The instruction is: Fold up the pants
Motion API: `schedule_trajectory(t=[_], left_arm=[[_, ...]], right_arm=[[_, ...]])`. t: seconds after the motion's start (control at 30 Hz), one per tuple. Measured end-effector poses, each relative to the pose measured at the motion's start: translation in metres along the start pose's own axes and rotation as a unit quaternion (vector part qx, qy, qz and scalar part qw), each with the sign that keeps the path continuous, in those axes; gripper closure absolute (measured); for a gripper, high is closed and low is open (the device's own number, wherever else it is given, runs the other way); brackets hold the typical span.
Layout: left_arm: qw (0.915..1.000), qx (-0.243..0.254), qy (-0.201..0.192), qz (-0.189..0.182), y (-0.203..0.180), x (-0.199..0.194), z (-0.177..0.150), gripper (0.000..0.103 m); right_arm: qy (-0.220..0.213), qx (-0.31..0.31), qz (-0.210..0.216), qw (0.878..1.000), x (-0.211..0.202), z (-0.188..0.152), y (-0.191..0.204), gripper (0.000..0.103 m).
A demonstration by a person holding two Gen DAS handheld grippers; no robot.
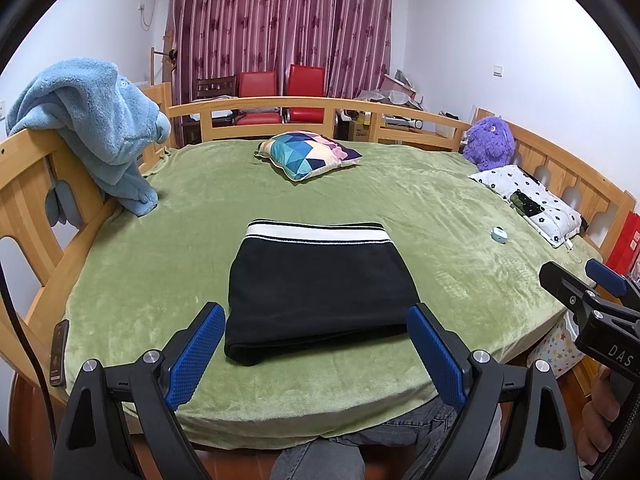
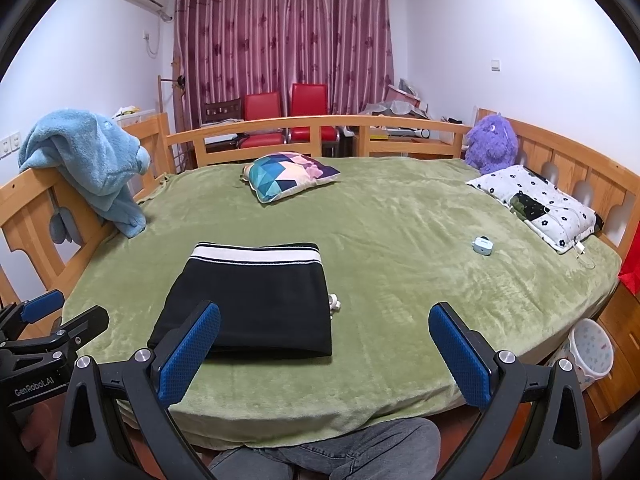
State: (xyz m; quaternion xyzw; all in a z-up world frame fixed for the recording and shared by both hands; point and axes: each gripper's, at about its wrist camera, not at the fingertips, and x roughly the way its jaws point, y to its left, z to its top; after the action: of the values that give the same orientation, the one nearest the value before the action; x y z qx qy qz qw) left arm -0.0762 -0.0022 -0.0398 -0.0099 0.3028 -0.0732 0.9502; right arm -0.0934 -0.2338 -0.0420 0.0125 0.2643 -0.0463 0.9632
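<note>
Black pants [image 1: 320, 288] with a white striped waistband lie folded into a flat rectangle on the green blanket [image 1: 400, 216], near the bed's front edge. They also show in the right wrist view [image 2: 252, 304], with a white drawstring end [image 2: 334, 301] poking out at their right side. My left gripper [image 1: 316, 344] is open and empty, held above the front edge just short of the pants. My right gripper [image 2: 324, 344] is open and empty, to the right of the pants. Each gripper shows in the other's view: right gripper [image 1: 584, 284], left gripper [image 2: 60, 312].
A geometric cushion [image 1: 308, 154] lies at the far middle, a flowered pillow [image 1: 528, 200] and purple plush [image 1: 490, 142] at the right. A small blue case [image 1: 498, 235] lies on the blanket. A blue fleece [image 1: 96, 128] hangs over the left wooden rail. A phone [image 1: 59, 352] rests at the front left edge.
</note>
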Motion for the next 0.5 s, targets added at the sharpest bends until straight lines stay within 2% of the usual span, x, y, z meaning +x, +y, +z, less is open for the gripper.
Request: schedule_trajectory(t=[0.5], left_arm=[[1.0, -0.003, 0.0, 0.001, 0.0008, -0.0014, 0.0012, 0.011]], right_arm=[[0.002, 0.001, 0.0, 1.0, -0.0003, -0.0009, 0.0042, 0.001]])
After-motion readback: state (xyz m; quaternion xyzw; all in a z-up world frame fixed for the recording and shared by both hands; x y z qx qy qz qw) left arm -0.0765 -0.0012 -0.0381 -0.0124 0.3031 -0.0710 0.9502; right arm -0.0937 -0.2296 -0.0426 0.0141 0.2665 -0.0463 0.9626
